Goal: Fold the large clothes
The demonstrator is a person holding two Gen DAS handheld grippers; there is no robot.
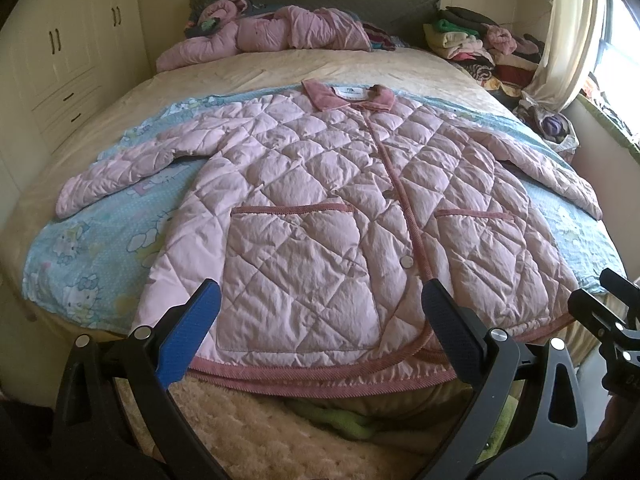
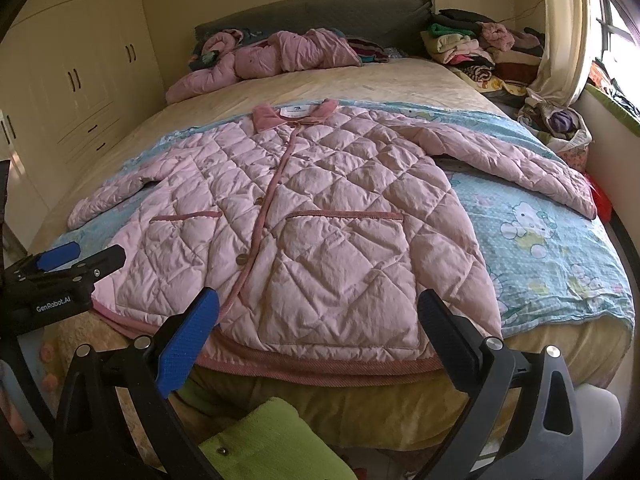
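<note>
A pink quilted jacket [image 1: 320, 200] [image 2: 304, 216] lies flat and front-up on the bed, buttoned, collar far, both sleeves spread out to the sides, hem at the near edge. My left gripper [image 1: 320, 292] is open, held just above the hem near the jacket's left pocket. My right gripper [image 2: 320, 304] is open too, above the hem by the right pocket. Neither holds anything. In the right wrist view the left gripper [image 2: 76, 260] shows at the left edge; the right gripper [image 1: 612, 300] shows at the right edge of the left wrist view.
A blue cartoon-print sheet [image 1: 100, 248] [image 2: 540, 232] lies under the jacket on the beige bed [image 1: 248, 72]. Another pink jacket [image 1: 272, 28] is bunched at the headboard. Folded clothes [image 1: 480, 44] pile at the far right by a curtain. Cupboards [image 2: 80, 72] line the left wall.
</note>
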